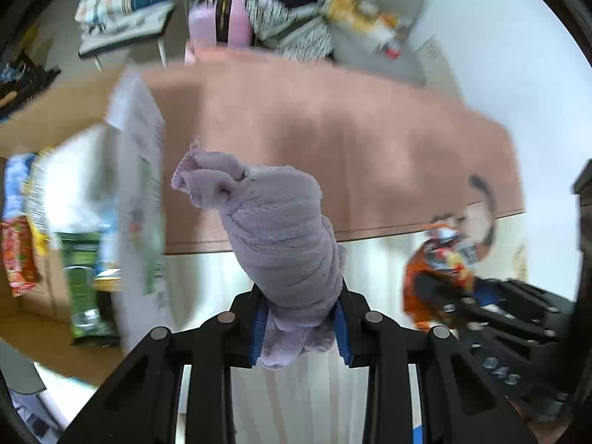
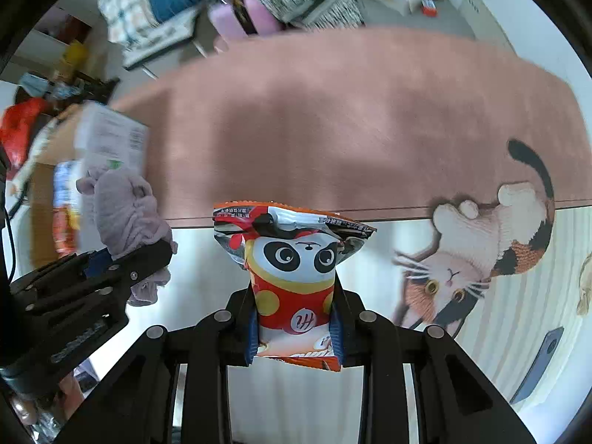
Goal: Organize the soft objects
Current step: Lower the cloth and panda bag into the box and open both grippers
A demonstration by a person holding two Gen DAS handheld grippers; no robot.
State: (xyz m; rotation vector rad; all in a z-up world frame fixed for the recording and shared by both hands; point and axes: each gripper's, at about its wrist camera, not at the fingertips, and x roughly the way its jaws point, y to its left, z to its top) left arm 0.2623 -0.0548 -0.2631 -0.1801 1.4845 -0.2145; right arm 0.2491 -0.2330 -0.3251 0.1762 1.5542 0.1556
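Note:
A bunched lilac cloth (image 1: pixel 281 244) hangs clamped in my left gripper (image 1: pixel 300 327), whose blue pads press on it from both sides. In the right wrist view, a snack bag with a panda face (image 2: pixel 292 277) is pinched between the blue pads of my right gripper (image 2: pixel 294 336). Both things are lifted off the floor. The left gripper (image 2: pixel 111 262) with the lilac cloth (image 2: pixel 125 218) shows at the left of the right wrist view. At the right edge of the left wrist view, the right gripper (image 1: pixel 477 296) carries the orange snack bag (image 1: pixel 440 259).
A pink rug (image 1: pixel 333 140) with a cat picture (image 2: pixel 477 255) covers the pale floor (image 1: pixel 373 277). An open cardboard box (image 1: pixel 55 277) with snack packs and a white carton stands at the left. Bedding, pink boxes and clutter lie beyond the rug.

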